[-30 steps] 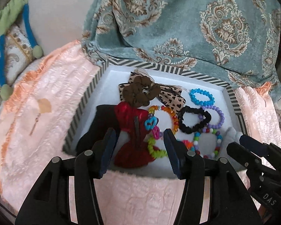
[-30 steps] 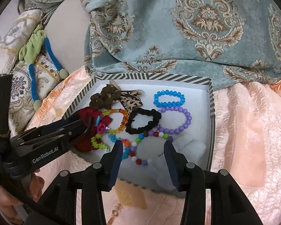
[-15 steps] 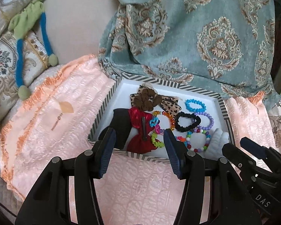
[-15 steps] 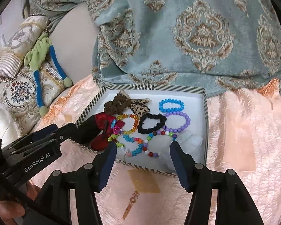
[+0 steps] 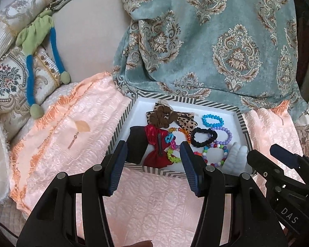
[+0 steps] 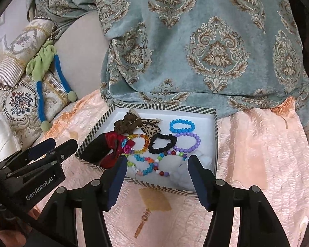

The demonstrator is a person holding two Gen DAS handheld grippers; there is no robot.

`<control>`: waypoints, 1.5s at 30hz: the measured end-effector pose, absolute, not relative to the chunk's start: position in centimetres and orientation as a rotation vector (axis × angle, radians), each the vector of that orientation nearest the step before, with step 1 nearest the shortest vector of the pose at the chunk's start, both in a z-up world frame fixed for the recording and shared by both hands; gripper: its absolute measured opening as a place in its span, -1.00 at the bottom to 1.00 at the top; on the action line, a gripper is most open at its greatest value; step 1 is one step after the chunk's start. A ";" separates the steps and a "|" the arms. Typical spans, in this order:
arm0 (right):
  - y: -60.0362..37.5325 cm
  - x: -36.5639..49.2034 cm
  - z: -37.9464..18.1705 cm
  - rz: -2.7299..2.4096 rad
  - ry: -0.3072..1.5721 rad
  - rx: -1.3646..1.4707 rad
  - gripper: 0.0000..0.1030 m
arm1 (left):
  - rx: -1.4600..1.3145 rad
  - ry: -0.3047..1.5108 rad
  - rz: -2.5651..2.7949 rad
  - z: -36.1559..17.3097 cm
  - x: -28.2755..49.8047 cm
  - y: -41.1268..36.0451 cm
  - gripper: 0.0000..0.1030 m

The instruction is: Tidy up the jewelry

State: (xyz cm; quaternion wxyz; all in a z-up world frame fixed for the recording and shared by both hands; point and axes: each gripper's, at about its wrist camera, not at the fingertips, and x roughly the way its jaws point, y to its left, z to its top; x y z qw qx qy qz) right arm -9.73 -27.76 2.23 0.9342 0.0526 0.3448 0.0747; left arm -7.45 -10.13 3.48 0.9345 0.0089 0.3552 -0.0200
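A striped-rim white box lies on a pink quilt and holds jewelry and hair things: a red bow, a brown scrunchie, a black scrunchie, a blue bead bracelet, a purple bead bracelet and multicolour bead strings. My left gripper is open and empty, hovering before the box's near edge. My right gripper is open and empty, over the box's near edge.
A teal patterned cloth hangs behind the box. Embroidered cushions and a green-and-blue soft toy lie at the left. The pink quilt spreads around the box.
Both grippers have drawn back from the box, which now looks smaller and farther. Both stayed open and empty. Nothing in the box moved.
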 end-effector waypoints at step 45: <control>-28.0 -10.6 2.7 0.127 0.697 0.095 0.32 | 0.045 0.702 -0.022 3.8 -9.2 -10.5 0.03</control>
